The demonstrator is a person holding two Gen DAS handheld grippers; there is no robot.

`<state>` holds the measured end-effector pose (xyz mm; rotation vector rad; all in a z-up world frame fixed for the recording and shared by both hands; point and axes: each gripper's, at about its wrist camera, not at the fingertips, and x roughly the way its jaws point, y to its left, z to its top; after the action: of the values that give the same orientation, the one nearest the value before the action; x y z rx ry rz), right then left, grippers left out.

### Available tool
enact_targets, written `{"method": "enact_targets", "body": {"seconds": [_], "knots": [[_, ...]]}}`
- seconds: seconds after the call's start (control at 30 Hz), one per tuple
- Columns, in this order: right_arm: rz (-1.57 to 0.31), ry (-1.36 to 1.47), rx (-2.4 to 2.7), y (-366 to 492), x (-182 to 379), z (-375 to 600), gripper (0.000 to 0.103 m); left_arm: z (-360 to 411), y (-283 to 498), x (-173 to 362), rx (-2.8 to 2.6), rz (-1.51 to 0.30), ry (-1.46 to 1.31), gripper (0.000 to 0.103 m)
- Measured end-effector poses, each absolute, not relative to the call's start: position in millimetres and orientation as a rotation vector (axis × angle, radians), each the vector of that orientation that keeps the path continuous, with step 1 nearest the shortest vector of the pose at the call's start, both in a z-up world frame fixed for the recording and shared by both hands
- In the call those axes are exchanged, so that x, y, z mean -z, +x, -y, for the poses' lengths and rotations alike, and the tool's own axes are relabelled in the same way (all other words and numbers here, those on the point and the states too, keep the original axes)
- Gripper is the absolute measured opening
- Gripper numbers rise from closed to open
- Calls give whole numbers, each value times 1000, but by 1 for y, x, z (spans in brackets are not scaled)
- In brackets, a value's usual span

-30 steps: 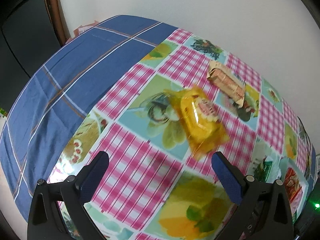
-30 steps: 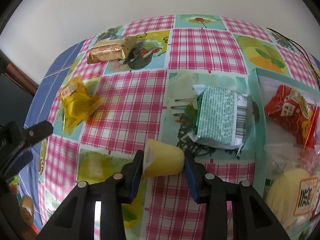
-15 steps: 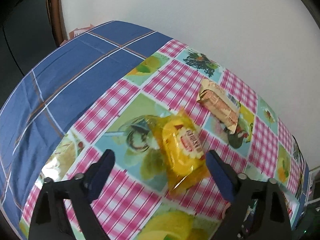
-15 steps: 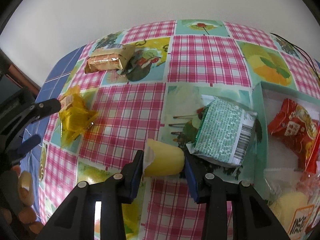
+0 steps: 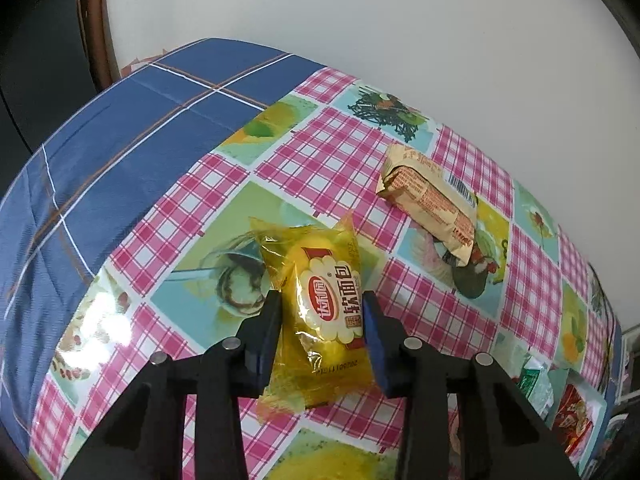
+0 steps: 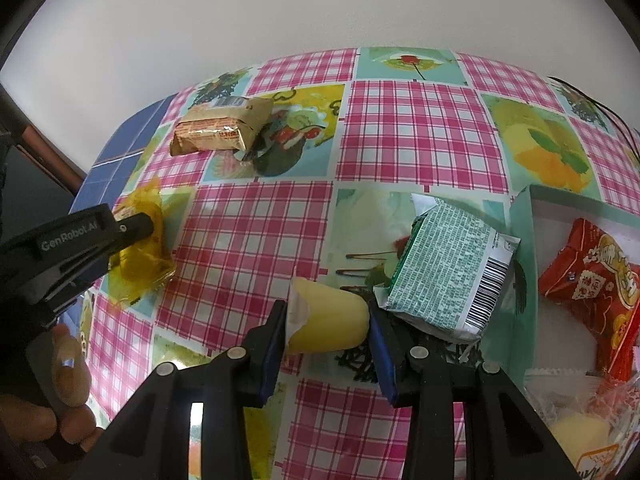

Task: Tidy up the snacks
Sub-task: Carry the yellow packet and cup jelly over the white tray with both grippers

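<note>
The checked tablecloth (image 5: pixel 344 160) is spread with loose snacks, and a box (image 6: pixel 520 240) of packets is seen at the right edge. The left gripper (image 5: pixel 322 314) has just been closing — a second ago it stood wide; its pads are now pressed on the yellow bread packet (image 5: pixel 320 280), apparently ready for lifting. The right gripper (image 6: pixel 327 322) is kept clamped on a yellow jelly cup (image 6: pixel 328 316).

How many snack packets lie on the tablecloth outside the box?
3: the yellow packet at the left in the left gripper, the golden packet at the back, the green packet beside the box. More may be hidden.
</note>
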<state>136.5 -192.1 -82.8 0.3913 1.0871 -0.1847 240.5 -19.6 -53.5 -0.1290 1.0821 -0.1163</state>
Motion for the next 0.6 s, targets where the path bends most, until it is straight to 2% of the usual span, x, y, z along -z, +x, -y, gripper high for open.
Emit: {"method": "enact_targets", "body": {"seconds": [0.6], "knots": [[-1099, 443, 185, 110, 57, 199, 40, 19, 201, 31, 86, -1142, -175, 40]]}}
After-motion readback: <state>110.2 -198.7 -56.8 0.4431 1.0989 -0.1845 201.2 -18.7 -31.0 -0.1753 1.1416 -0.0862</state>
